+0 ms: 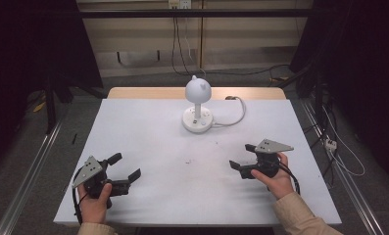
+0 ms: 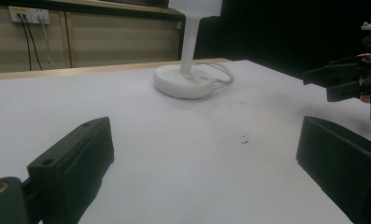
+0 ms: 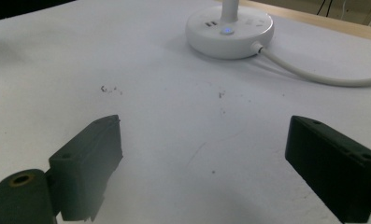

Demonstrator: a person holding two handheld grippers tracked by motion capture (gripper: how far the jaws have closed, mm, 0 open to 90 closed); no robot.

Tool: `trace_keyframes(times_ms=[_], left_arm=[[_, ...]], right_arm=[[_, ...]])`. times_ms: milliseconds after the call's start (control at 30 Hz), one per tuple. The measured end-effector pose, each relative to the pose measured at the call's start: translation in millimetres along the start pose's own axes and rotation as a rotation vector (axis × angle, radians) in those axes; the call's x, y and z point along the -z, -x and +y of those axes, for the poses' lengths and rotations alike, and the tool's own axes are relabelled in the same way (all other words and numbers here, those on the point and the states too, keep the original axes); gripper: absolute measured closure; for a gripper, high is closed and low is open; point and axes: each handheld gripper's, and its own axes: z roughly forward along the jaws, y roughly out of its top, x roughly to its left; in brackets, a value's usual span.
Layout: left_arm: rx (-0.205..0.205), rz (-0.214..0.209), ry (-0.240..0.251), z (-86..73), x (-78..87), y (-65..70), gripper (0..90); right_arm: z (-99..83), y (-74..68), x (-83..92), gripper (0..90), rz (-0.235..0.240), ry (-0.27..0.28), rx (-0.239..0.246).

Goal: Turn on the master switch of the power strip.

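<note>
Lamp (image 1: 198, 105), a small white desk lamp with a round base, a thin upright stem and a domed head with two little ears, stands at the far middle of the white counter (image 1: 148, 132), and everything else is placed from it. Nearer than the lamp and off to its left, the left claw (image 1: 126, 169) rests low over the counter with its jaws spread wide and nothing between them. On the base, a small blue light (image 3: 227, 31) glows beside the stem. A white cord (image 3: 309, 74) leaves the right side of the base and curls toward the far edge. Nearer than the lamp and to its right, the right claw (image 1: 241, 157) is likewise spread wide and empty, well apart from the base. I judge the lamp light, rigid plastic, smooth and somewhat slippery, top-heavy on that slender stem; the stem low down, or the base rim, looks like the safest hold, and the cord will drag if it is moved.
</note>
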Motion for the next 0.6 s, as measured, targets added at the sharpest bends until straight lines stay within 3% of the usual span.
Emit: trace_keyframes(times_ms=[600], left_arm=[[-0.001,-0.001,-0.003,-0.5,0.3,0.0,3.8]], right_arm=[[-11.8,-2.7,11.1,9.2,0.0,0.0,0.009]])
